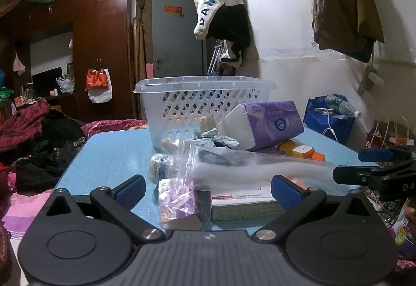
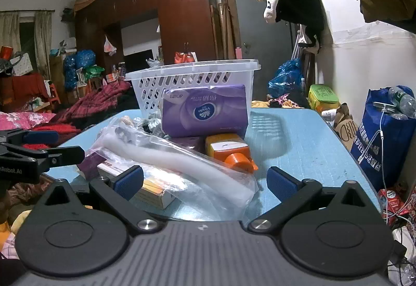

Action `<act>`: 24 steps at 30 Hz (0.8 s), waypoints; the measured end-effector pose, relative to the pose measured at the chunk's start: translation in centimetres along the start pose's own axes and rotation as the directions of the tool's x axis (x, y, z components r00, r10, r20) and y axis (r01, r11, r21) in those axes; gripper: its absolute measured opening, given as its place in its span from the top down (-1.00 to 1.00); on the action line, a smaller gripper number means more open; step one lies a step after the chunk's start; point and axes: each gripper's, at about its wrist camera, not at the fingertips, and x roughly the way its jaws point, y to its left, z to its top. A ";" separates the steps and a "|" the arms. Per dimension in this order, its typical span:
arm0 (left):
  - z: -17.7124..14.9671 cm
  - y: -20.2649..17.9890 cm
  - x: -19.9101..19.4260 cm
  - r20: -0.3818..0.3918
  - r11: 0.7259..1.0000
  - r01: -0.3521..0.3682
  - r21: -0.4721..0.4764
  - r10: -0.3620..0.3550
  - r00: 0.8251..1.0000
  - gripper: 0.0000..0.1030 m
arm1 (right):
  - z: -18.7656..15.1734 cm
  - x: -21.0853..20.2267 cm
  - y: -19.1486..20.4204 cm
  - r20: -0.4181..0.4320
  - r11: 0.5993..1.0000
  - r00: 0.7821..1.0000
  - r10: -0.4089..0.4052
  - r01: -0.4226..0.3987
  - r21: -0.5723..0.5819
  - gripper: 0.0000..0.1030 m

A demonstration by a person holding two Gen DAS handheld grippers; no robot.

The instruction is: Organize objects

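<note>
A white slotted basket (image 1: 202, 103) (image 2: 192, 83) stands at the far side of the blue table (image 1: 109, 156) (image 2: 306, 145). In front of it lies a pile: a purple tissue pack (image 1: 270, 124) (image 2: 205, 111), an orange bottle (image 1: 301, 149) (image 2: 228, 150), a clear plastic bag with a white roll (image 1: 254, 169) (image 2: 182, 163), a small zip bag with purple contents (image 1: 179, 197), and a medicine box (image 1: 244, 204) (image 2: 153, 189). My left gripper (image 1: 208, 191) is open and empty before the pile. My right gripper (image 2: 205, 182) is open and empty, also low before it.
The right gripper shows at the right edge of the left wrist view (image 1: 377, 171); the left gripper shows at the left edge of the right wrist view (image 2: 39, 153). A blue bag with bottles (image 2: 384, 129) stands right of the table. Clothes (image 1: 39, 135) lie on the bed to the left.
</note>
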 end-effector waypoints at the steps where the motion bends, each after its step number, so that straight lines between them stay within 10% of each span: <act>1: 0.0 0.0 0.0 0.001 1.000 0.000 0.000 0.000 1.000 -1.00 | 0.0 0.0 0.0 0.001 1.000 1.000 0.000 0.000 0.000 -1.00; 24: 0.1 0.2 0.0 0.006 1.000 -0.001 -0.007 0.001 1.000 -1.00 | 0.0 -0.1 0.0 -0.002 1.000 1.000 0.003 -0.003 -0.006 -1.00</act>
